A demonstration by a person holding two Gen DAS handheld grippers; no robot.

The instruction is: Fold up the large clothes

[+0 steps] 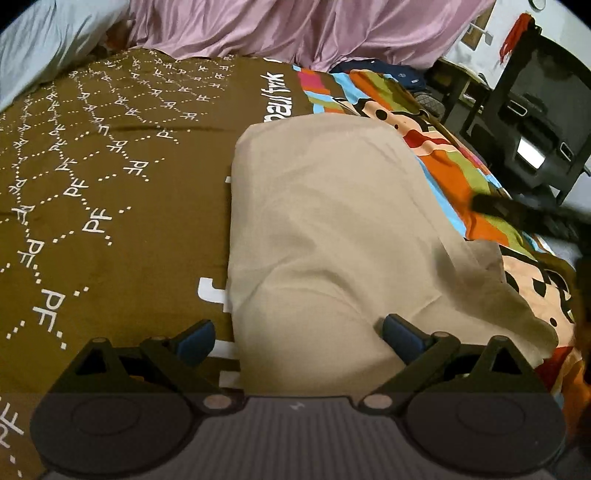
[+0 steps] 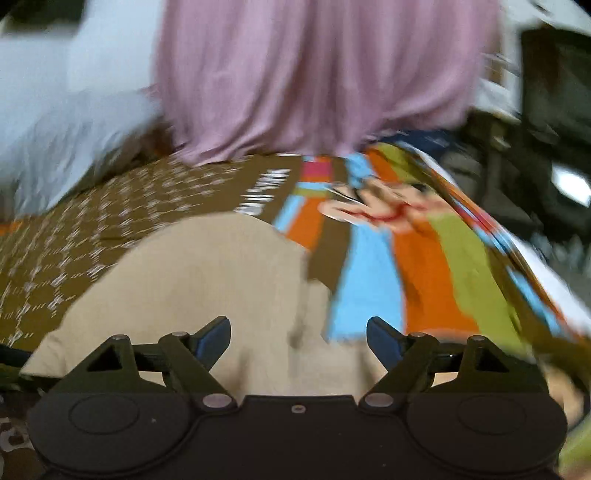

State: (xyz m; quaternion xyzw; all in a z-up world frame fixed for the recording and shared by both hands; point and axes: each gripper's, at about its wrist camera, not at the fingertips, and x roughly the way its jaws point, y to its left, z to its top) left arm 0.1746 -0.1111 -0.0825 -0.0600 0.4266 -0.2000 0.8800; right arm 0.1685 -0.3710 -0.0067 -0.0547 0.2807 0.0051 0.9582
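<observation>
Two hand-held grippers – left [image 1: 298, 338] and right [image 2: 298, 338] – both with jaws spread wide, gripping nothing. One beige garment [image 1: 332, 236], folded, lies directly ahead of each on one patterned bed cover [image 1: 110, 206].

From my left wrist view, a bed fills most of the frame, covered with a brown bedspread [image 1: 110, 192] printed with white dotted lines and letters, turning to bright cartoon stripes toward the right. A mauve sheet [image 1: 314, 29] is bunched along the top, with a pale blue pillow [image 1: 44, 40] at upper left. At the far right I see a black stand [image 1: 543, 122] against a light wall. My right wrist view is blurred.
</observation>
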